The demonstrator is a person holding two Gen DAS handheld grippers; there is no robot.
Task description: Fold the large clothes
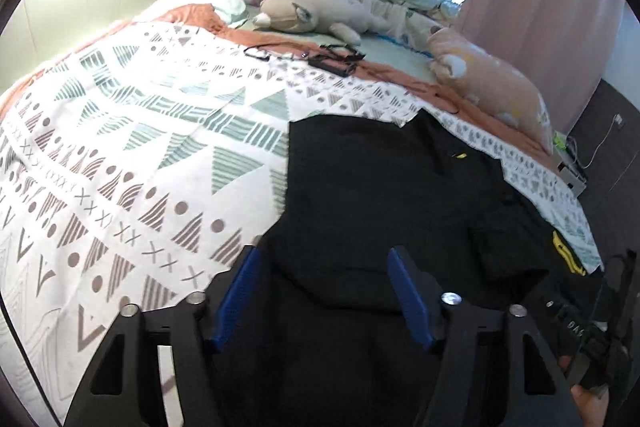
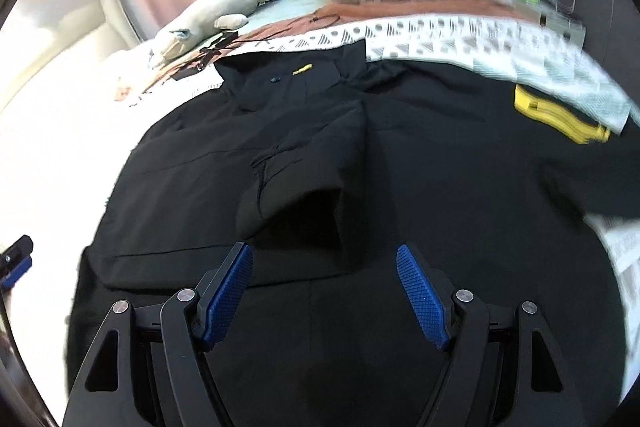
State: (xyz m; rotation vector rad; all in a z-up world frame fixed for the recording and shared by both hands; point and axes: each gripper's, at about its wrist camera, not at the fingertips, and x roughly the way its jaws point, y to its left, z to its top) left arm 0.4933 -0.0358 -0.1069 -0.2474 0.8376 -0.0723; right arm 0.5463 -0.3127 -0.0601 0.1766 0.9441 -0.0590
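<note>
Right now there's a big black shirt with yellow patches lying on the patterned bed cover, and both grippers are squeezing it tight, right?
Not quite. The black shirt with yellow patches does lie on the patterned bed cover, but neither gripper squeezes it. The right wrist view shows the right gripper open above the cloth, and the left wrist view shows the left gripper open too.

Each hand-held gripper, left [image 1: 324, 291] and right [image 2: 324, 291], is a matte black plastic linkage with round silver pivot screws and two fingers faced with ribbed blue pads [image 1: 240, 291]. At lower right of the left view, a black fingerless glove [image 1: 600, 375].
</note>
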